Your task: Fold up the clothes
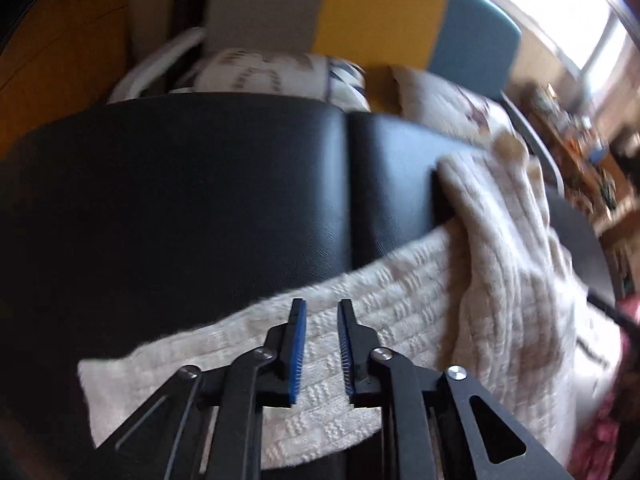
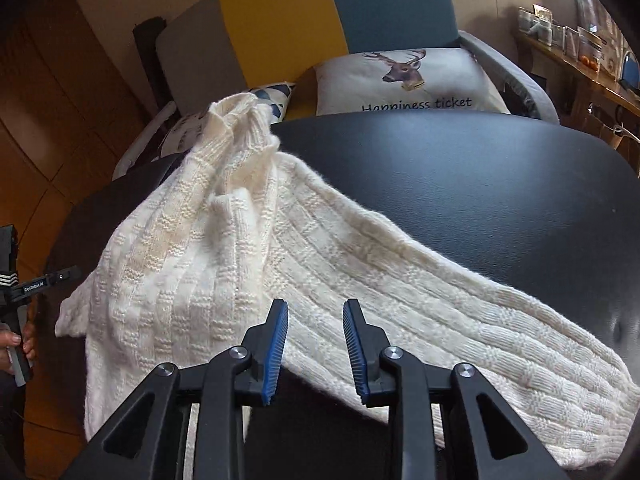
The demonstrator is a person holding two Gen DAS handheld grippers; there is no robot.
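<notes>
One garment is under work: a cream cable-knit sweater [image 2: 280, 264] lying on a black padded tabletop [image 2: 480, 184], with a colour-block sofa [image 2: 320, 12] and a deer-print cushion [image 2: 404, 80] behind it.

Condition of the fold: partial at best. In the right wrist view a sleeve [image 2: 460, 320] runs flat and diagonal towards the near right edge of the top, while the upper portion is bunched into a raised heap [image 2: 236, 128] at the far left. Edges are not aligned and no tidy rectangle has formed. In the left wrist view, which is blurred, a flat knit panel [image 1: 320, 320] lies across the near edge with a ribbed fold [image 1: 504, 240] draped over it on the right.

Left gripper [image 1: 322, 352]: jaws narrowly parted, poised over the flat panel, nothing pinched between the blue pads.

Right gripper [image 2: 316, 348]: jaws moderately parted above the near hem of the sleeve, also empty. At the left border of the right wrist view a hand [image 2: 16, 344] grips the other tool.

Assessment: early to middle stage. Outstanding work, in my judgement, comprises flattening the heap, bringing the sleeve inward over the body and completing the final folds.
</notes>
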